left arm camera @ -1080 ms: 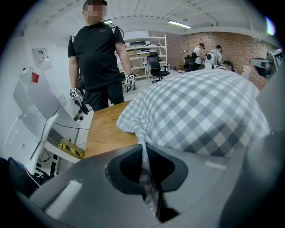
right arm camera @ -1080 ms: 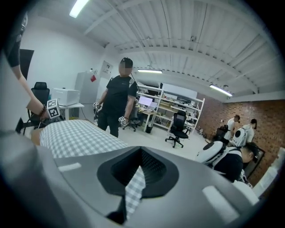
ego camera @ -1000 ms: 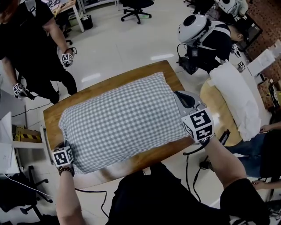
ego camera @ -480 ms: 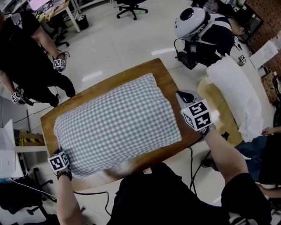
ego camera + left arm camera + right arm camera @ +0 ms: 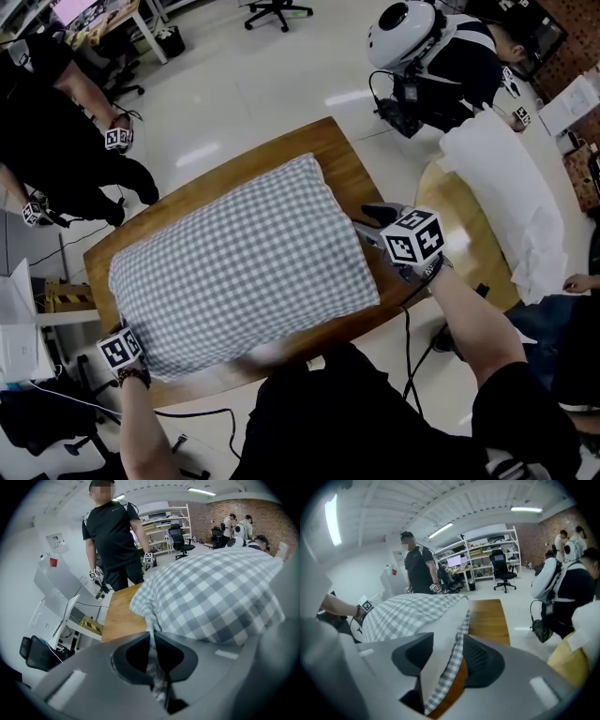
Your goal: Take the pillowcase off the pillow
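Gingham pillowcase [image 5: 239, 262] on the wood table [image 5: 342, 155], step one: left gripper [image 5: 152, 653] clamps a corner, right gripper [image 5: 450, 660] jaws just opened around its open end, next grab only the white pillow [image 5: 440, 639].

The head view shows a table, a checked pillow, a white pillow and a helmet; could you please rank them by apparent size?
1. table, mostly covered
2. checked pillow
3. white pillow, farther off, so its true size is unsure
4. helmet
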`<state>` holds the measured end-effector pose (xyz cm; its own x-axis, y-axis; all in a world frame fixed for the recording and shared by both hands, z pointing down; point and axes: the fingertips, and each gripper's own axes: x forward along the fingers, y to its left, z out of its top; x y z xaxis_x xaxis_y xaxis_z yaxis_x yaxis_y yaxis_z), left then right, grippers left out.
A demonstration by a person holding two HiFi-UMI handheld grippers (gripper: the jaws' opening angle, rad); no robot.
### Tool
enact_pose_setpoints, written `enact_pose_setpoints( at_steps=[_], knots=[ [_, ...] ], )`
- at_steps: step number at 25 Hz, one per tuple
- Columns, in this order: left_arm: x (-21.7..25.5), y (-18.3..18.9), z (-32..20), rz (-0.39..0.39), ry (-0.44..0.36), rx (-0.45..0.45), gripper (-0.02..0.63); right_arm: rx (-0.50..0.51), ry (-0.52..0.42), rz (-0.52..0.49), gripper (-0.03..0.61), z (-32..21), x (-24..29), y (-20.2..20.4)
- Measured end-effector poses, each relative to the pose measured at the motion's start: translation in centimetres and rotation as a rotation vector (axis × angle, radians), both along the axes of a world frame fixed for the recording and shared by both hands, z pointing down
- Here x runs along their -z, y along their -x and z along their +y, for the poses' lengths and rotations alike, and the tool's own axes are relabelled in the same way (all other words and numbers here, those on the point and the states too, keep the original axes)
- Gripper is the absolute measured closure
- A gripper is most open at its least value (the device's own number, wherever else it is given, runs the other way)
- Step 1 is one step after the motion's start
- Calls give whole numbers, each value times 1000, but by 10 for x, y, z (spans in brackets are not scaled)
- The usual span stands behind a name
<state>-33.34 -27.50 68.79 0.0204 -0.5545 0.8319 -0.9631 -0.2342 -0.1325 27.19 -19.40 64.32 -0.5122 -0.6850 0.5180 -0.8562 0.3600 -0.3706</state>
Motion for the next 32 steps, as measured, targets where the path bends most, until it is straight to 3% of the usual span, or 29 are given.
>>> enact_pose_setpoints(
  at_steps=[9,15,17,19,22,32],
  knots=[
    [-9,-6,0,0,-2,22,604,121,75,-200,310,3,-13,23],
    [-8,-14,0,24,-32,10,604,174,123,-222,310,6,-23,34],
    [-4,-15,0,32,-41,8,604,187,142,-198,370,5,-26,39],
    [0,-11,-1,38,-48,3,605,179,143,-148,469,3,-26,43],
    [5,3,-7,42,-58,-4,604,148,109,-61,547,-4,-19,52],
    [18,43,1,35,-109,66,607,26,-47,187,569,1,14,29]
  ],
)
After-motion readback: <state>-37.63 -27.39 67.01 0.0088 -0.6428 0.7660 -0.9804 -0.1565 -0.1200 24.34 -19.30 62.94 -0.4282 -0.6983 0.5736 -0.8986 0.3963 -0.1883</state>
